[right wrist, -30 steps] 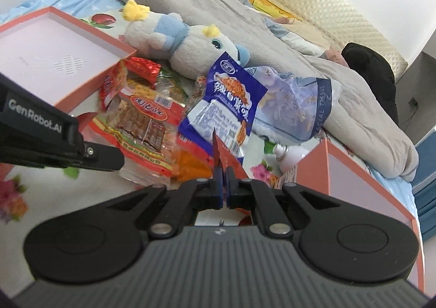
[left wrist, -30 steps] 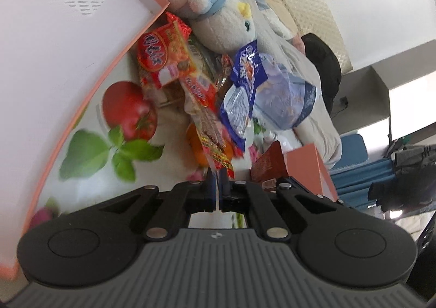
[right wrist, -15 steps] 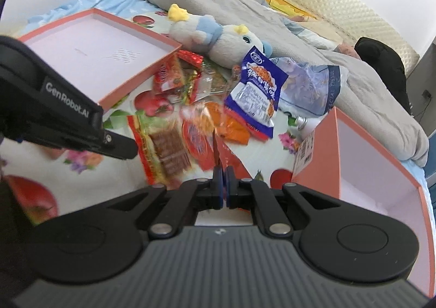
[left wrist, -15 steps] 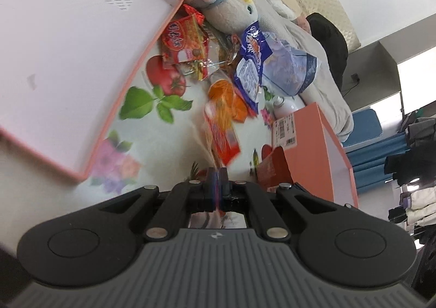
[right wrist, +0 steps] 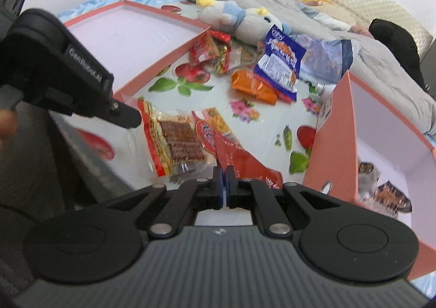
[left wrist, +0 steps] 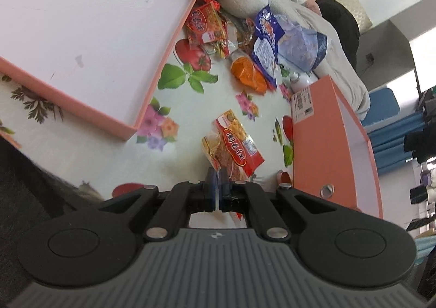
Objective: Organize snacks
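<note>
My left gripper (left wrist: 217, 175) is shut on the edge of a clear packet of brown bars (left wrist: 211, 147), seen edge-on here. In the right wrist view the left gripper (right wrist: 128, 117) pinches that packet (right wrist: 174, 144) by its top corner, and it hangs over the flowered sheet. My right gripper (right wrist: 225, 174) is shut on a red snack packet (right wrist: 239, 158) with an oval label, which also shows in the left wrist view as the red snack packet (left wrist: 237, 144). The open orange box (right wrist: 332, 130) stands just right of both packets, with a dark snack bag (right wrist: 381, 190) inside.
Farther back lie a blue packet (right wrist: 280, 62), an orange packet (right wrist: 253, 84) and a small red packet (right wrist: 207, 51), in front of a plush toy (right wrist: 245, 19). A shallow orange lid (left wrist: 81, 35) lies on the left. A grey quilt (right wrist: 299, 5) covers the far bed.
Both grippers have drawn back from the snack pile, each carrying its packet. The pile now looks farther off, and the orange box's inside has come into the right wrist view.
</note>
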Available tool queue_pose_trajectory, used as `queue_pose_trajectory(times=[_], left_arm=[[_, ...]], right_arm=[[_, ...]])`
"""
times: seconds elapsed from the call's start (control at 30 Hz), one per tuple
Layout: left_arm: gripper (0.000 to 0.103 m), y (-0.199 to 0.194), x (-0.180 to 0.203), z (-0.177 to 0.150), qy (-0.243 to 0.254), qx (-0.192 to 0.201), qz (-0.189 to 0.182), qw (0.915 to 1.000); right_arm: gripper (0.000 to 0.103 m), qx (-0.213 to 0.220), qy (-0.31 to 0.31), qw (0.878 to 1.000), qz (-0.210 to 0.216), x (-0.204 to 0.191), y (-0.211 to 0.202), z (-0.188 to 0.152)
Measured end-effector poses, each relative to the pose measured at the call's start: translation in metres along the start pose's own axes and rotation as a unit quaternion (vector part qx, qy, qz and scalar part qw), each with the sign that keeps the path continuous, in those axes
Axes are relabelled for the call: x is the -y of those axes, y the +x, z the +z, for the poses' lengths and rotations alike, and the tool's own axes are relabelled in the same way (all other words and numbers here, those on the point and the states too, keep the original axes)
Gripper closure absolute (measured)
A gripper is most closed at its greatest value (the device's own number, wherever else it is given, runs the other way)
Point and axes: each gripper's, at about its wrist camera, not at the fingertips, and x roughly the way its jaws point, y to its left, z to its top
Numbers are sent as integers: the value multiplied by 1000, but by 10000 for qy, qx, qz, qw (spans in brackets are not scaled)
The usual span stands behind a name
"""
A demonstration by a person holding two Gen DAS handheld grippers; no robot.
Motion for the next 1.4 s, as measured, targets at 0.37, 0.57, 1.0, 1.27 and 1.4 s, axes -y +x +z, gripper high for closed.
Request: queue_pose_trajectory(times=[0.37,0.57,1.0,1.27,1.4], left_arm=[[39,-9,3,-3,614,-368,381,9967],[31,-12,23,-1,1607,-364,548,9848],[31,30,51,19,3156,-416,607,9460],[21,62,48,5,3832,-625,670,9191],[18,69,45,5,4017,-549,788,9107]], right_arm=[[94,-446,993,9938,244,16,-3,-22],[57,-456,1800,9825,128,32,-13,-22],[35,-355,4006,9155,-84,61,17,-32],[34,-225,4705,8810,-447,71,39,-34],[21,-229,4828,8734,-600,71,50,-31]])
